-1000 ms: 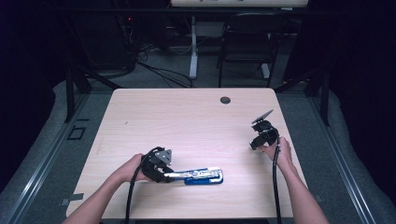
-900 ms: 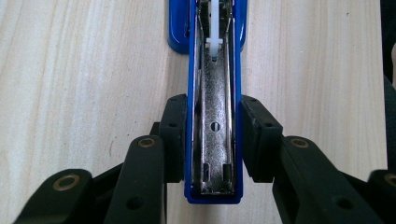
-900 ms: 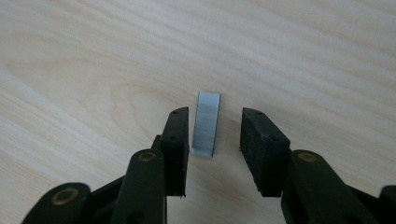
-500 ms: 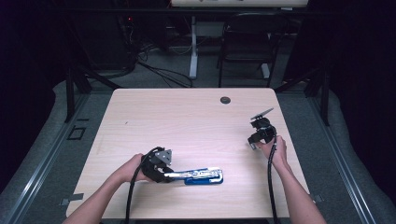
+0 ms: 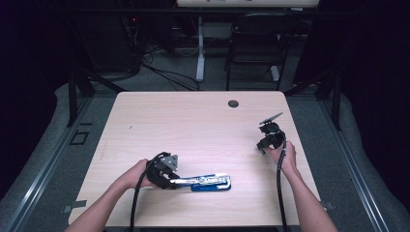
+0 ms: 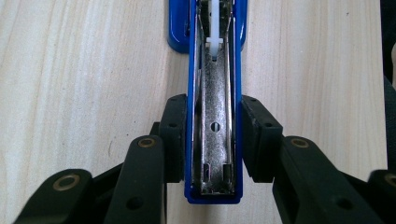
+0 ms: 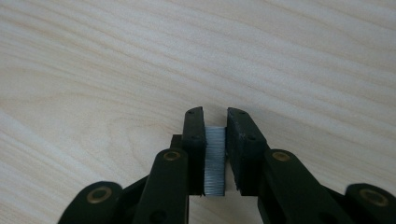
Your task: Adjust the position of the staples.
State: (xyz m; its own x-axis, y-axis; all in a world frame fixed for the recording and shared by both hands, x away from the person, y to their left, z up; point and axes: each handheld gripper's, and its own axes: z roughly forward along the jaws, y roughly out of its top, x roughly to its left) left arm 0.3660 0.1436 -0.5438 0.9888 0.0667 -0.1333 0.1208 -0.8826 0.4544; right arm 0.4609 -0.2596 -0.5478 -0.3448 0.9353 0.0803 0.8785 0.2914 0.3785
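your left claw (image 6: pixel 212 144) is clamped on the blue stapler (image 6: pixel 214 93), one pad (image 6: pixel 176 135) on each side of its open body, so the bare metal staple channel faces up between them. from above, that claw (image 5: pixel 167 181) holds the stapler (image 5: pixel 205 182) by its left end, low on the table (image 5: pixel 193 121), and the stapler lies flat, running rightward from the claw. your right claw (image 7: pixel 215 154) has just been closing, and its jaws now stand narrow with a strip of staples (image 7: pixel 215 161) between them, the pads touching both sides of the strip. that claw (image 5: pixel 269 141) sits well to the right of the stapler and farther up the table, near the right edge. a small dark grommet (image 5: pixel 233 103) lies beyond the stapler, near the far edge.
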